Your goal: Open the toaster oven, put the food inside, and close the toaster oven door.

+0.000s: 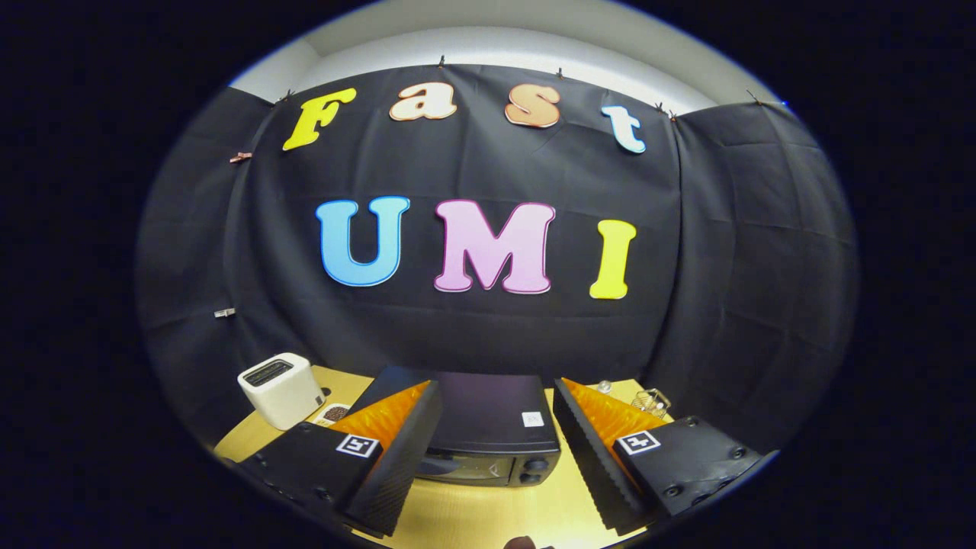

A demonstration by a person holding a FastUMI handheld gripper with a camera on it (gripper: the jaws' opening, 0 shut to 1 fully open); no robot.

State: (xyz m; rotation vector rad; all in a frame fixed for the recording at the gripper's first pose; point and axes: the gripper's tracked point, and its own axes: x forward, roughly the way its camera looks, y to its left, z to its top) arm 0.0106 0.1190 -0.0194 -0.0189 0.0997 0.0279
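Note:
A black toaster oven (pixel 488 427) stands on the wooden table (pixel 488 511), seen from above and in front. Its door looks closed, with two knobs (pixel 534 469) at the right of its front. My gripper (pixel 496 396) hangs open above the table, its two fingers spread wide to either side of the oven's top, holding nothing. A small dark thing (pixel 521 543) shows at the table's near edge; I cannot tell what it is.
A white pop-up toaster (pixel 280 389) stands at the table's back left, with a small packet (pixel 332 414) lying beside it. A clear glass item (pixel 650 400) and a small knob-like thing (pixel 604 387) sit at the back right, near the black cloth wall.

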